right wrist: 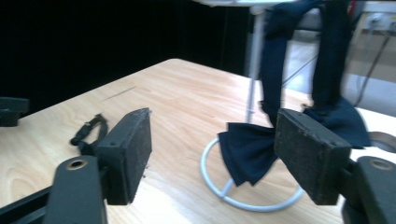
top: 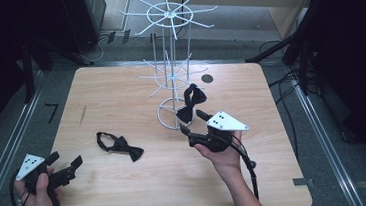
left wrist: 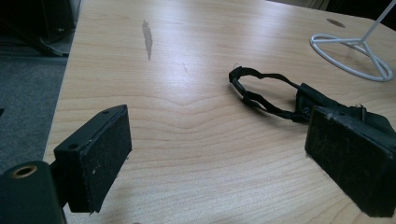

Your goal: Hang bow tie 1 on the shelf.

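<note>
Right hand-held gripper (top: 192, 123):
- Hovering over the bench (top: 128, 188) with jaws standing wide apart, gripping nothing.
- Pointing at the hanging bow tie (top: 191, 102), which is dangling by its strap from a lower arm of the white wire display stand (top: 168, 44).
- Seeing, in the right gripper view, the bow (right wrist: 247, 149) just ahead of the jaws, between them and partly behind the right-hand jaw, hanging above the stand's ring base (right wrist: 252, 196); touching or apart cannot be told.

Left hand-held gripper (top: 67, 163):
- Resting low near the bench's near left corner, jaws spread open and holding nothing.
- Facing the second bow tie (top: 119, 144), lying flat on the bench ahead of the jaws and well apart from them in the high view.
- Showing, in the left gripper view, the strap loop (left wrist: 261, 91) ahead of the jaws toward the right-hand one, with the bow partly hidden behind that jaw.
</note>
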